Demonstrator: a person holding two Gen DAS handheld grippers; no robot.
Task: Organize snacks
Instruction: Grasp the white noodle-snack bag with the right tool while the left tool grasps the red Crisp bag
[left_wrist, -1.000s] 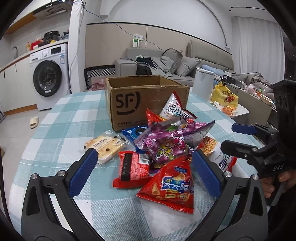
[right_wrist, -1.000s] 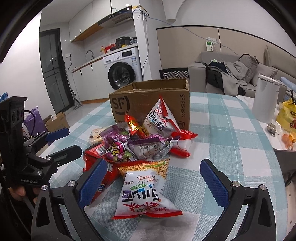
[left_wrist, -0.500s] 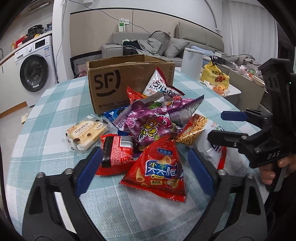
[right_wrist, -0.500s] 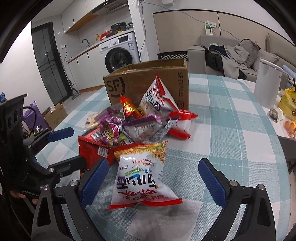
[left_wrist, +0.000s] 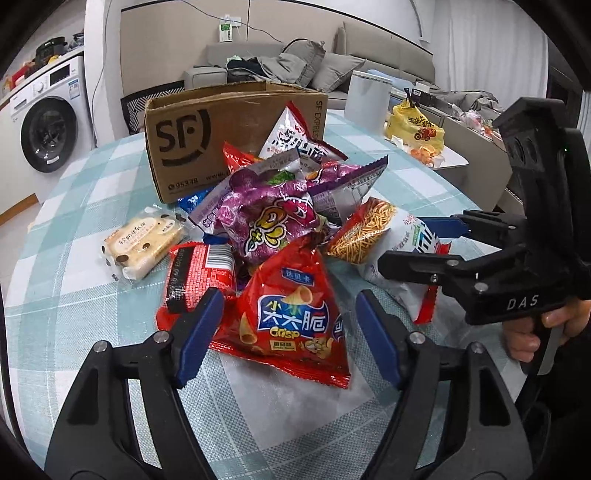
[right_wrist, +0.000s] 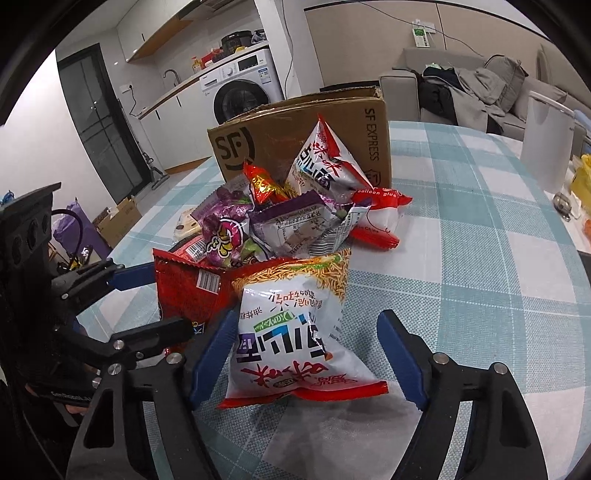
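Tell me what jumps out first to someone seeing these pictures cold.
A heap of bright snack bags in the middle of the checked table, in front of an open SF cardboard box. Nearest the left tool, whose fingers are spread either side of it, lies a red crisp bag; the right tool is likewise open around a white noodle-snack bag. A purple bag tops the heap.

Indoor light, even & fairly bright, from overhead; no hard shadows. Soft dark patch on the tablecloth (right_wrist: 461, 258) just in front of the white noodle bag (right_wrist: 295, 339). Glare spots on the purple foil bag (left_wrist: 273, 206) behind the red crisp bag (left_wrist: 291, 314). Strong fisheye bend w/ black vignette at corners in both views. Centre sharp; room behind the cardboard box (left_wrist: 221, 125) slightly soft.
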